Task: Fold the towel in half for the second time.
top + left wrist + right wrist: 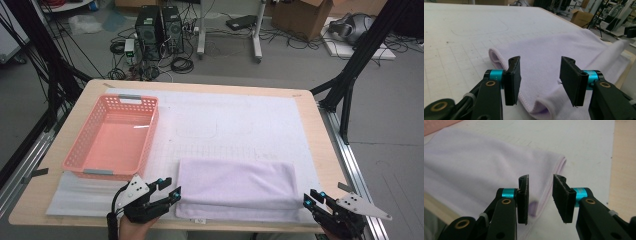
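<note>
A: Where does the folding stand?

B: The lilac towel lies on the white mat at the near edge of the bench, already doubled over into a long band with its fold along the near side. Both layers look fairly even. As I judge it, 1 fold is done and at least 1 more, end to end, is left; the pink basket beside it, to the left, is empty, so I would guess the towel ends up there.

A: And the tongs?

B: The left tongs sit at the towel's left near corner, jaws apart, with the hem lying loose between them in the left gripper view and neither pad pressing on it. The right tongs are at the right near corner, jaws also apart, gripping nothing; whether 1 pad brushes the cloth there is hard to tell.

A: The hands?

B: Both come in low from the near edge, tongs roughly level and angled inward toward the towel's ends.
</note>
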The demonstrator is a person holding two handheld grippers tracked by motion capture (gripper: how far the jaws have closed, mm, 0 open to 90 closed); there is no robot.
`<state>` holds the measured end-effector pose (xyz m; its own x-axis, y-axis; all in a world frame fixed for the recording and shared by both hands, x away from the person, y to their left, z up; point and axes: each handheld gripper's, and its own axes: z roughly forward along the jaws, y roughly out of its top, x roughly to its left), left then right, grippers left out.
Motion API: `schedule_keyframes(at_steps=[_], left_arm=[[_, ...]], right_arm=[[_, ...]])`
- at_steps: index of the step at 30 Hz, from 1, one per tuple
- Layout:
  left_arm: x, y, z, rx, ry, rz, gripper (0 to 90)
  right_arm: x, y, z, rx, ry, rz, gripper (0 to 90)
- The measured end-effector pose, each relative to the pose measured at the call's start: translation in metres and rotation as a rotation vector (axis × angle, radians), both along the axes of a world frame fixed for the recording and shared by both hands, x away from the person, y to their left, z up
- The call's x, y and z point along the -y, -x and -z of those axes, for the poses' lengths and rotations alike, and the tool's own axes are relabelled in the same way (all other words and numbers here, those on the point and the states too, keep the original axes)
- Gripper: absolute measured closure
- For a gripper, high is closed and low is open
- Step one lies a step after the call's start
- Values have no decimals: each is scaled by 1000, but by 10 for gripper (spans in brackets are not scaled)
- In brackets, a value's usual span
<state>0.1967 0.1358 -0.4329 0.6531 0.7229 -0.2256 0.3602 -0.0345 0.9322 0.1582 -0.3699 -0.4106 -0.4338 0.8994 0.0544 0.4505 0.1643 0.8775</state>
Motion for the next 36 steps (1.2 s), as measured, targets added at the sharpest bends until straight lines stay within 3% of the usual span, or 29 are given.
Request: schedule_keyframes(at_steps=[2, 11, 14, 16, 17, 18, 24, 26, 27, 28, 30, 33, 36], left_arm=[[1, -2, 3, -28, -9, 9, 502], [16, -4, 19, -141, -143, 44, 485], [19, -2, 23, -166, -197, 43, 585], [20, 0, 23, -153, -223, 33, 696], [20, 0, 21, -160, -218, 36, 775], [21, 1, 20, -158, -226, 34, 817], [15, 9, 10, -135, -192, 54, 837], [16, 11, 14, -125, -199, 60, 800], [16, 10, 15, -116, -205, 51, 713], [16, 8, 15, -110, -197, 41, 637], [13, 4, 12, -84, -182, 26, 595], [9, -2, 7, -59, -137, 4, 573], [8, -11, 6, -55, -125, -5, 586]], right_arm=[[-4, -3, 0, 9, 9, -3, 640], [-18, -15, 24, -159, 86, -65, 605], [-17, -17, 31, -205, 102, -67, 638], [-15, -16, 31, -207, 86, -59, 761], [-13, -16, 31, -208, 81, -62, 834], [-12, -16, 31, -215, 67, -69, 851], [-11, -9, 21, -205, 68, -73, 861], [-9, -9, 22, -221, 53, -68, 775], [-9, -10, 23, -219, 54, -50, 695], [-8, -11, 23, -217, 46, -37, 688], [-6, -11, 22, -189, 34, -27, 654], [-5, -10, 16, -123, 34, -17, 642], [-5, -13, 14, -92, 28, -15, 656]])
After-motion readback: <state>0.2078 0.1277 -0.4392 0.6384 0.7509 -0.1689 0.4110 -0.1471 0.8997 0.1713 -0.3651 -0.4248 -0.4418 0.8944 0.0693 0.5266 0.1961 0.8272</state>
